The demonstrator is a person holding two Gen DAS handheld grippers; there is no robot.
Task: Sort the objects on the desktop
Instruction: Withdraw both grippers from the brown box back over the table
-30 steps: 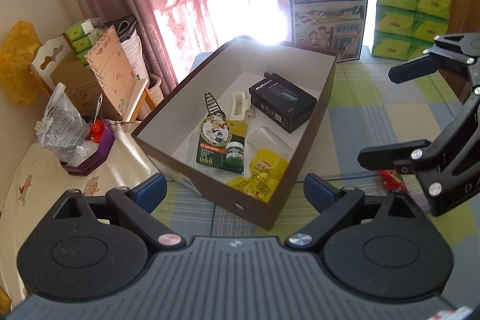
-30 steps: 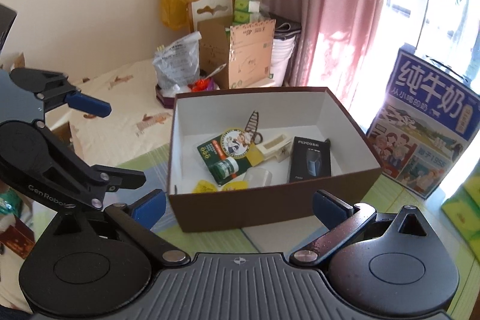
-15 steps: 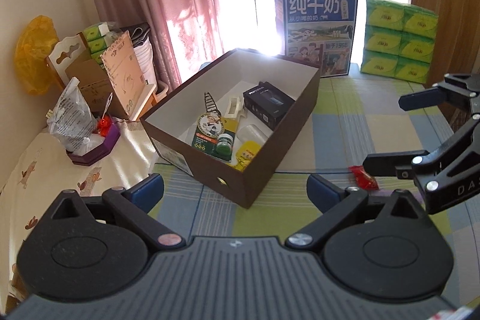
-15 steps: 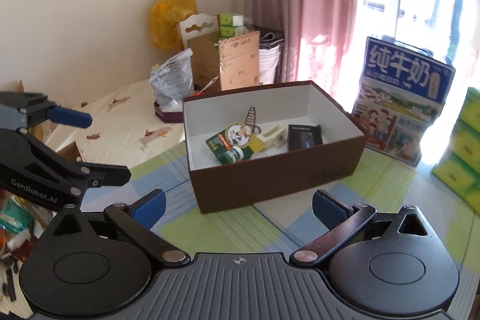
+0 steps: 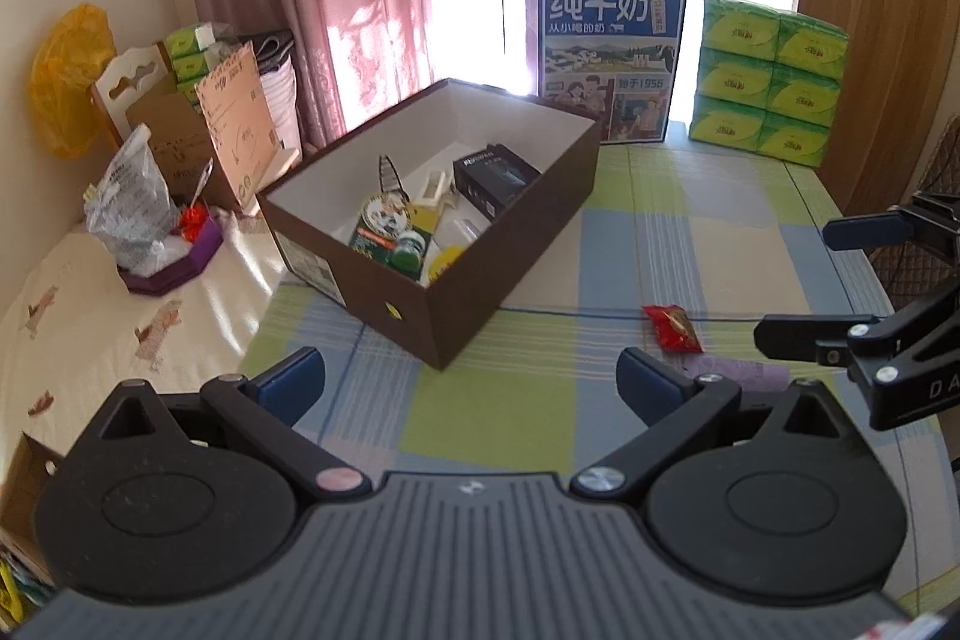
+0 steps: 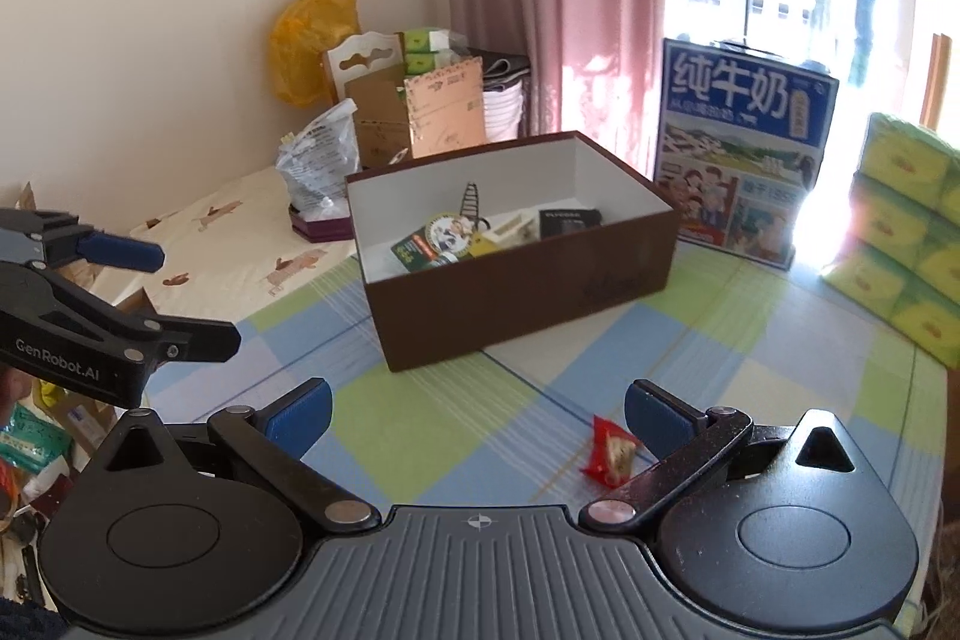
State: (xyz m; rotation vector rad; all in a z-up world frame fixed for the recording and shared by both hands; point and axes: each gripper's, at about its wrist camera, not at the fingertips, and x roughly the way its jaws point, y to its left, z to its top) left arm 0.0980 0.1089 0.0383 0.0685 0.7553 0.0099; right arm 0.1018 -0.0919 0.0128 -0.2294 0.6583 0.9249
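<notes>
A brown box [image 5: 498, 274] with a white inside stands on the checked tablecloth. It holds a black carton [image 5: 495, 178], a green packet [image 5: 384, 232], a white clip and yellow packets. A red snack packet [image 5: 672, 328] lies on the cloth to the right of the box, with a purple thing [image 5: 741, 376] just beyond it. My left gripper [image 5: 471, 379] is open and empty, well short of the box. My right gripper [image 6: 477, 409] is open too, and the red packet [image 6: 612, 454] lies just inside its right finger, untouched. Each gripper shows at the edge of the other's view.
A blue milk carton [image 5: 606, 52] and stacked green tissue packs [image 5: 768, 82] stand behind the box by the window. At the left are a cardboard box [image 5: 180, 142], a plastic bag in a purple tray [image 5: 171, 268] and a yellow bag [image 5: 66, 76].
Both grippers have pulled back from the brown box, which now looks smaller and farther off. The red packet has come into both views. Both stay open and empty.
</notes>
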